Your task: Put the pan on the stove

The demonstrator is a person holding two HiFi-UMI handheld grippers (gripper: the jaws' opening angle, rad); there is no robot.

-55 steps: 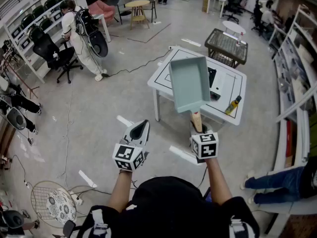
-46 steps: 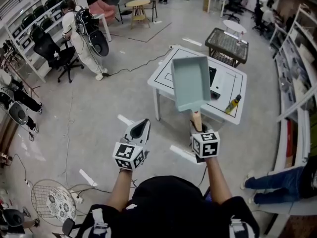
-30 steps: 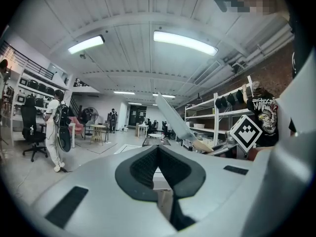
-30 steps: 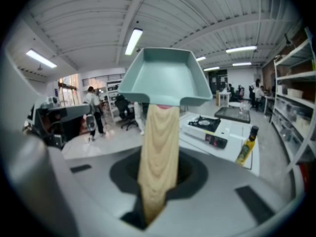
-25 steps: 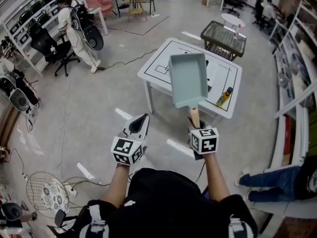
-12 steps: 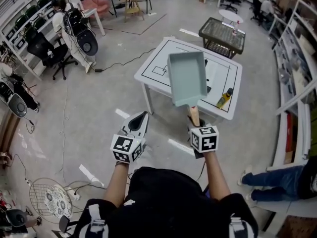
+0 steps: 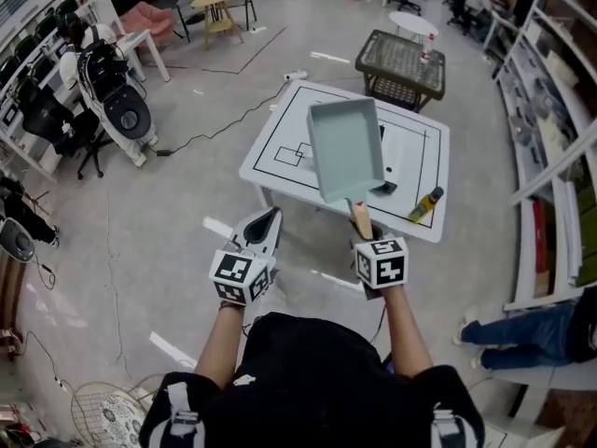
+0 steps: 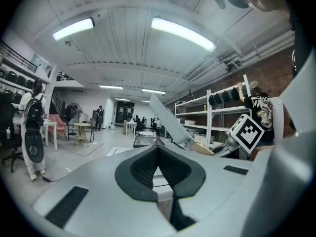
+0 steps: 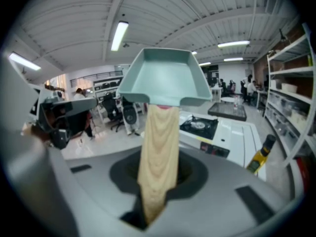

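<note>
Transport is the step I judge to be in hand. The pan [image 7: 347,149] is held up in the air and not yet set on anything. The head view shows it overlapping the white table [image 7: 276,153], while the right gripper view puts that table ahead of it and lower. My right gripper [image 7: 366,235] is clamped on the wooden handle [image 9: 159,152], with the jaws narrow around it. My left gripper [image 7: 264,227] hangs short of the table's near edge with its jaws closed together and nothing between them.

The stove [image 9: 200,125] sits on the table top, toward its far side, and the pan hides most of it from my head camera. The next move, as I see it, calls for closing on the table and lowering the pan level onto the burner. It should keep clear of the bottle [image 7: 426,204] at the table's near right corner (that one looks easy to knock over).

The pan is rectangular, pale blue-green and matte, with straight low walls. Its handle is light, grained wood, flat and tapering. The stove is a flat black slab with a round ring, and the table is smooth white marked with thin black lines.
</note>
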